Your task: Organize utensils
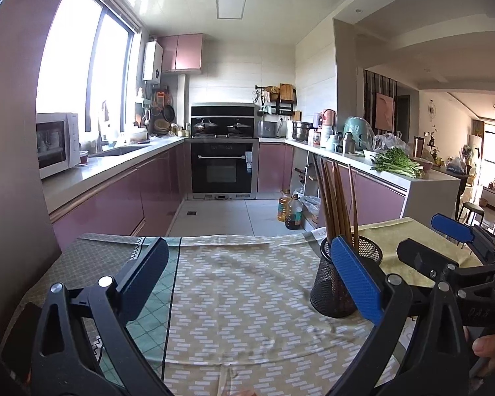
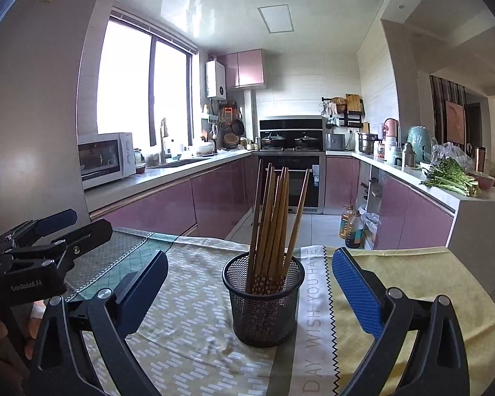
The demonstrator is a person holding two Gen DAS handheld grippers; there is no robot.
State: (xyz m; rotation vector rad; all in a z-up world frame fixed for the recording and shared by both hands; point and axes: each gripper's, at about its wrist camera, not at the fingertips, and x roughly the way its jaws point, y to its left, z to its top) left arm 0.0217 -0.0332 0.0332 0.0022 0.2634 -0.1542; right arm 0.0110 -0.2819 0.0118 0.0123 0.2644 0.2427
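Your left gripper (image 1: pixel 250 280) and right gripper (image 2: pixel 250 293) both hold their fingers wide apart, empty, above the desk (image 2: pixel 188 346), the chopsticks (image 2: pixel 274 224) seemingly all upright in the mesh holder (image 2: pixel 264 310).

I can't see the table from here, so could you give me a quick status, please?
Left gripper open, empty. Right gripper open, empty. Chopsticks upright in mesh cup on cloth. Nothing in the way.

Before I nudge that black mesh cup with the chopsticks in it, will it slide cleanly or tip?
Probably tippy: the chopsticks stand far above the mesh cup rim and lean outward, so weight sits high. The cup looks light, being open wire mesh. It stands on a loose, wrinkled cloth, which may bunch rather than let it slide.
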